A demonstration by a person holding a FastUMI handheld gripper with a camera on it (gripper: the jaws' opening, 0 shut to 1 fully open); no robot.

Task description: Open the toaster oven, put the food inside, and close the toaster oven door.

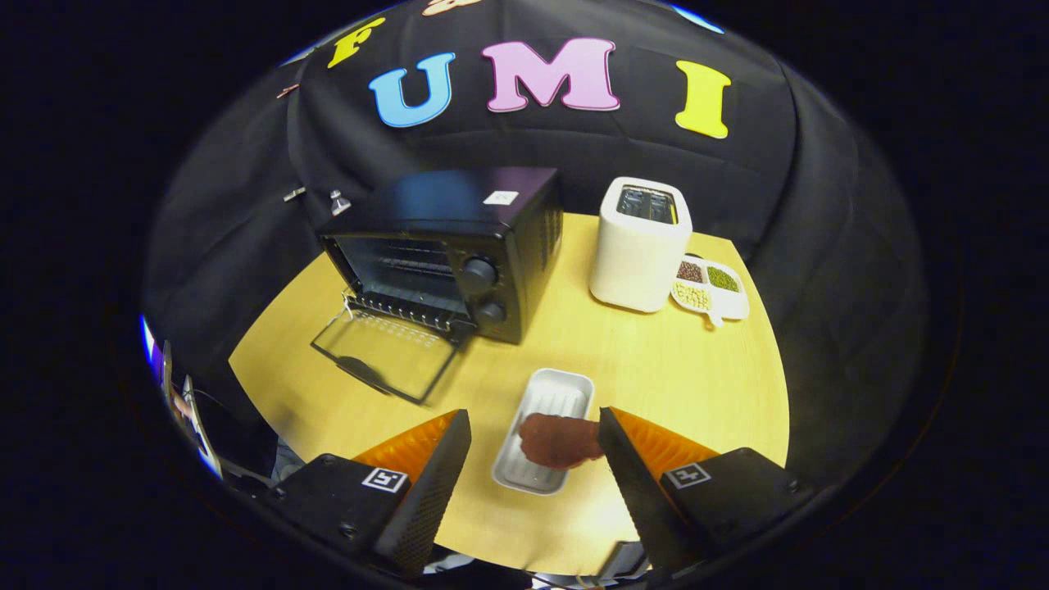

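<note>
Black toaster oven (447,250): glass door (385,356) folded down flat onto the yellow wooden table (656,360). Gripper (534,447): fingers spread, gripping nothing. Between them, reddish-brown meat piece (559,439) on white ribbed rectangular tray (547,426), long axis pointing toward the oven. White pop-up toaster (641,243).

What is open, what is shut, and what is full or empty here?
Toaster oven: door folded down, open; nothing seen on the rack.
White tray: holds the brown food.
Hand-held gripper: open, fingers either side of the food.
White toaster: slots look empty.
Divided dish: beans in each compartment.
</note>
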